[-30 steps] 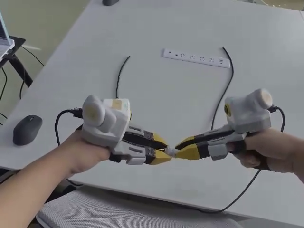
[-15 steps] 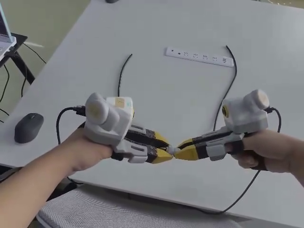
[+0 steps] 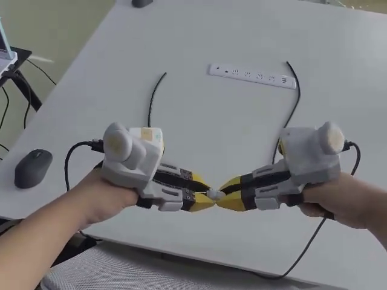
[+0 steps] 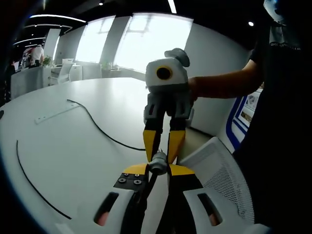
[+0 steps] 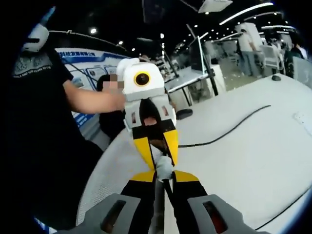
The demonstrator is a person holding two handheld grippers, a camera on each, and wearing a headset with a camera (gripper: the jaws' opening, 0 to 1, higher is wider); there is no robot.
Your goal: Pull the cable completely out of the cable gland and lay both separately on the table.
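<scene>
A small pale cable gland hangs in the air over the table's near edge, pinched between the two grippers' yellow tips. My left gripper comes in from the left, shut on the gland. My right gripper meets it tip to tip from the right. In the right gripper view a thin black cable runs from the gland back between my right gripper's shut jaws. How far the cable sits in the gland is hidden by the tips.
On the white table lie a loose black cable, a white power strip with its black lead, and a dark mouse at the left edge. A mesh chair seat lies below the near edge.
Both grippers stay joined at the gland. The right gripper has dipped slightly and rolled, and the pair sits a little lower and nearer to me.
</scene>
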